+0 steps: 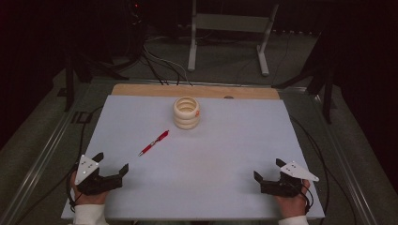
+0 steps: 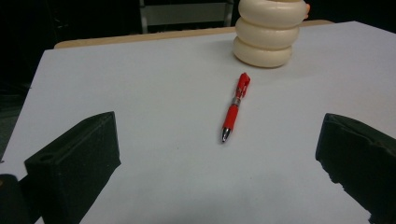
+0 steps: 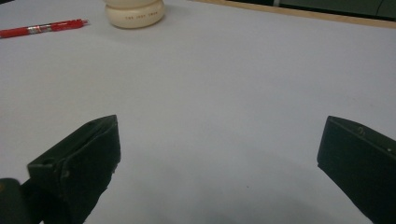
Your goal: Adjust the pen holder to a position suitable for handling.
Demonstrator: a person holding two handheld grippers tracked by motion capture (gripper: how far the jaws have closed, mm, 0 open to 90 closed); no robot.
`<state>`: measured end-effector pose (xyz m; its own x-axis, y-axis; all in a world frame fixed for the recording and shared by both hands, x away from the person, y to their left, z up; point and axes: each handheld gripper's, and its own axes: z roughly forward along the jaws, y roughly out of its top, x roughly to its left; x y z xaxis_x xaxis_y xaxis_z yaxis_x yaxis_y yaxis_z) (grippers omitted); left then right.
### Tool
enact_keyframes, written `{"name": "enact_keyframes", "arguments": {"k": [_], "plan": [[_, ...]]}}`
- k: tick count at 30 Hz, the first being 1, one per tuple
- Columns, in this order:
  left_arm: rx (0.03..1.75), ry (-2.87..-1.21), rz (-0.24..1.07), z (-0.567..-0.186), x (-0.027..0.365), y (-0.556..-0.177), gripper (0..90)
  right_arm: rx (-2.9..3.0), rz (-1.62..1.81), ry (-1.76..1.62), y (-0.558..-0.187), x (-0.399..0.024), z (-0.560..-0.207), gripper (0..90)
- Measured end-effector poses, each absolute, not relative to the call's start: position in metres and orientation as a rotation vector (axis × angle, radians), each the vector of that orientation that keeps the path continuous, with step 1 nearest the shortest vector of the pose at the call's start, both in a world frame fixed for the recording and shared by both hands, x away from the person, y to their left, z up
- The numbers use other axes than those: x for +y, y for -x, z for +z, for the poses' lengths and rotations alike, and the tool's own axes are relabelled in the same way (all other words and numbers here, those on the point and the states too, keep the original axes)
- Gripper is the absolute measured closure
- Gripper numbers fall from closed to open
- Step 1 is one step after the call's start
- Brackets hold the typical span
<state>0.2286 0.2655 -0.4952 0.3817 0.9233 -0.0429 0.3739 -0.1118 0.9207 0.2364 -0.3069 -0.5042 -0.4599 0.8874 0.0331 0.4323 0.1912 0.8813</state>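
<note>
the pen (image 1: 154,143) lies flat on the surface (image 1: 225,154), between the left gripper (image 1: 112,163) and the ribbed cup (image 1: 187,112). both grippers' fingers stand wide and hold nothing; the right gripper (image 1: 268,169) rests well apart. best to approach with the left, fingers set across the barrel, low.

On my table (image 1: 141,117) the pen (image 1: 154,142) lies left of centre. The ringed holder (image 1: 187,112) stands behind it, toward the far edge, apart from it. My left gripper (image 1: 112,165) sits near-left, nearest the pen; my right gripper (image 1: 268,169) near-right, well apart.
</note>
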Motion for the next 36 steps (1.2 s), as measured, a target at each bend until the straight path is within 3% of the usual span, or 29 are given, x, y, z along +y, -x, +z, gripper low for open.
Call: {"name": "enact_keyframes", "arguments": {"k": [20,36], "plan": [[1.185,-1.669,0.718,-0.495,0.268,-0.227,0.4,1.996,1.198,-1.211,-0.244,-0.307,-0.506,0.0],[1.17,-1.678,0.713,-0.468,0.248,-0.247,0.4,2.024,1.213,-1.19,-0.239,-0.31,-0.505,0.0]]}}
